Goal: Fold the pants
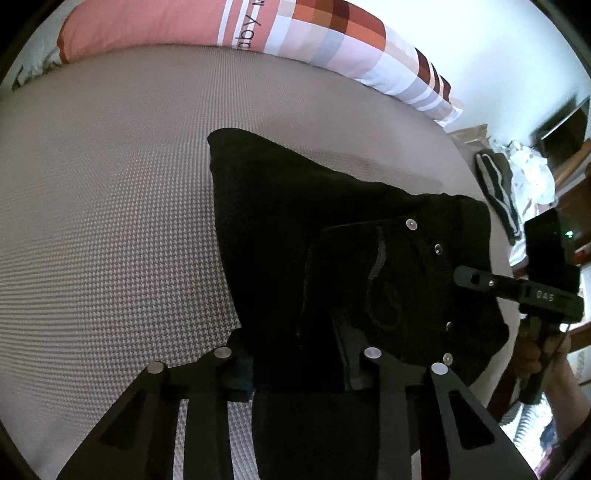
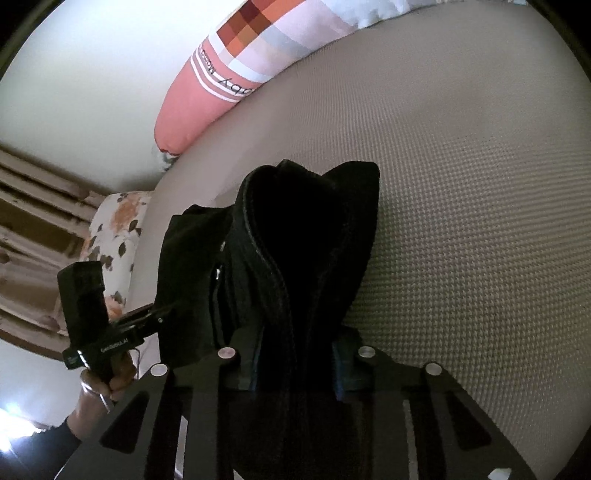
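A wide stretch of bare, textured bed (image 1: 110, 203) lies open to the left of the black pants (image 1: 295, 206) and beyond them, up to a long pink and checked pillow (image 1: 221, 26) along the far edge. On the right, the other gripper (image 1: 476, 277) crowds the pants' edge. Clothes (image 1: 498, 184) pile past the bed's right side.

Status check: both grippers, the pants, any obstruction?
Left gripper and right gripper both clamped on black pants. Pants bunched on bed. Nothing blocking.
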The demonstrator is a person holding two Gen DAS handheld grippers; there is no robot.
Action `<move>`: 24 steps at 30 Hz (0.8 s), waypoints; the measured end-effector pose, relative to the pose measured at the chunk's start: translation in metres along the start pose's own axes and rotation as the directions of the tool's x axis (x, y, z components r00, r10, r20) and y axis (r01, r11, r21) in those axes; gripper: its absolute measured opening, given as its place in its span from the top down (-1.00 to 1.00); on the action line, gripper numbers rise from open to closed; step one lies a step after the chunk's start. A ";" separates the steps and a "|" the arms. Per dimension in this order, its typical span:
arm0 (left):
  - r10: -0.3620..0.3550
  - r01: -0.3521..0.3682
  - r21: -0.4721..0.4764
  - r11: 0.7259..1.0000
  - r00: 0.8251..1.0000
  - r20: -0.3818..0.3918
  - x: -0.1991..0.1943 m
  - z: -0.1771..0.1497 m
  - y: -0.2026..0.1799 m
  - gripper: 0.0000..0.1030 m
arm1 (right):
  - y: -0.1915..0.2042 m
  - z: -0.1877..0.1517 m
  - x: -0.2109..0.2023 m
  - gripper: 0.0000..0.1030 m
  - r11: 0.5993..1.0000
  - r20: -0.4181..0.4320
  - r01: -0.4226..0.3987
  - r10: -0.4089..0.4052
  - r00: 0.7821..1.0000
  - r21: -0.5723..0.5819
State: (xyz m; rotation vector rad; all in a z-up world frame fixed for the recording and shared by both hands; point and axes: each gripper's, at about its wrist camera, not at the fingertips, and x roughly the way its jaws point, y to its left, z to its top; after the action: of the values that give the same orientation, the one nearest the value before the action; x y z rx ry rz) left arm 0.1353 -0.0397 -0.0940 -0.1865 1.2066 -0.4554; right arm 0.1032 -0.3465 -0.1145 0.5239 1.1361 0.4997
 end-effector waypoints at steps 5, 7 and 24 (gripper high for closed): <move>0.043 -0.043 0.017 0.999 0.999 0.014 -0.005 -0.002 -0.006 0.48 | 0.014 -0.002 -0.004 0.57 0.999 0.021 0.042 -0.042 0.999 -0.014; 0.057 -0.057 0.029 0.998 0.998 0.021 -0.006 -0.002 -0.009 0.52 | 0.016 0.000 -0.005 0.57 0.999 0.026 0.051 -0.050 0.998 -0.013; 0.092 -0.096 0.060 0.994 0.994 0.063 -0.025 -0.011 -0.020 0.67 | 0.031 -0.003 -0.008 0.61 0.998 0.043 0.066 -0.065 0.997 -0.017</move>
State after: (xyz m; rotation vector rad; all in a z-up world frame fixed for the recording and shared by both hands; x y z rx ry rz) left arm 0.1132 -0.0454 -0.0692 -0.0883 1.1354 -0.4027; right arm 0.0949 -0.3268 -0.0904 0.4779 1.1038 0.4403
